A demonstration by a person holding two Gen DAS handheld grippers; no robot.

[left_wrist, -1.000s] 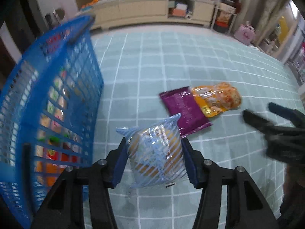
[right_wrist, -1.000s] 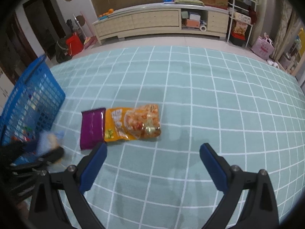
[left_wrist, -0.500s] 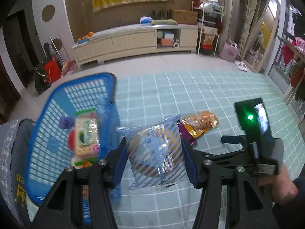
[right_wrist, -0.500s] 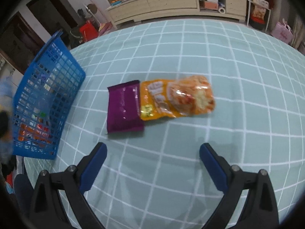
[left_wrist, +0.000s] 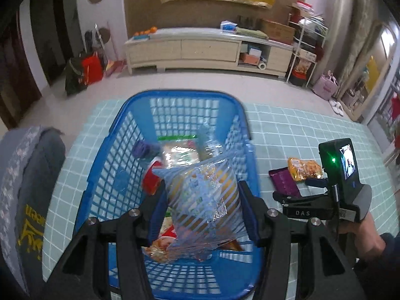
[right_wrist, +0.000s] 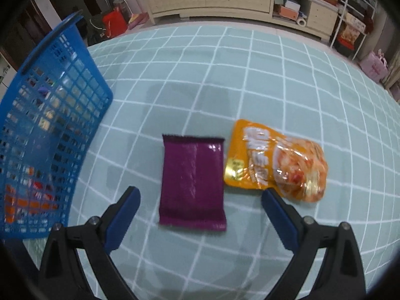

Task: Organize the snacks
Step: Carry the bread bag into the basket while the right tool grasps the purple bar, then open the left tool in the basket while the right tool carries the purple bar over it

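Holding a striped bag [left_wrist: 202,200] pinched between its pads, the left gripper [left_wrist: 203,208] hangs over the basket [left_wrist: 113,175] below; release low, clear of the rim. The right gripper [right_wrist: 200,215], spread wide and empty, straddles the purple packet [right_wrist: 192,182] just ahead.

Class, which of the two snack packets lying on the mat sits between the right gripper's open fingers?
The flat purple foil packet; the orange snack pouch lies outside.
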